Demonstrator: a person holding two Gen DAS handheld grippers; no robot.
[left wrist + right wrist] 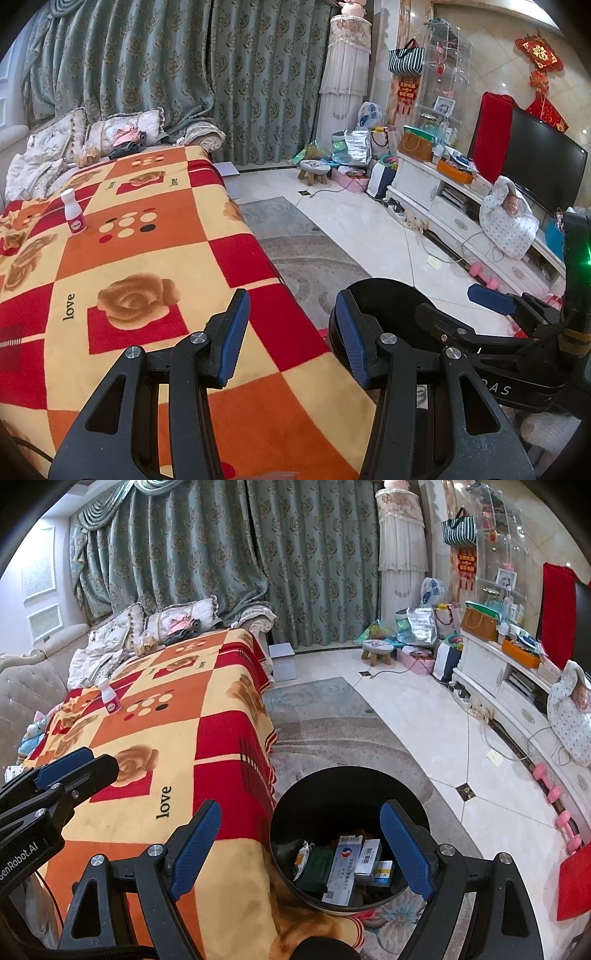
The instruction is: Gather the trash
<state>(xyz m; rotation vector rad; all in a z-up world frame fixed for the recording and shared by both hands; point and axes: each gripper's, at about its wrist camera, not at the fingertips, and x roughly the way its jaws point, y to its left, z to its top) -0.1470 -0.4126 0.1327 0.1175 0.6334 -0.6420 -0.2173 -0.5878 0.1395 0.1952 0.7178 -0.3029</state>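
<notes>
A small white bottle with a pink label (74,215) stands upright on the far left of the patterned blanket (155,258); it also shows in the right wrist view (109,698). A black round bin (343,845) stands on the floor beside the blanket's edge and holds several boxes and packets (347,867). My left gripper (291,336) is open and empty above the blanket's near right edge, next to the bin (391,299). My right gripper (299,849) is open and empty, hovering over the bin.
Cushions (74,136) lie at the blanket's far end. A grey rug (332,731) and tiled floor lie to the right. A white TV cabinet (461,206) with clutter, a small stool (314,171) and pink dumbbells (557,808) line the right side.
</notes>
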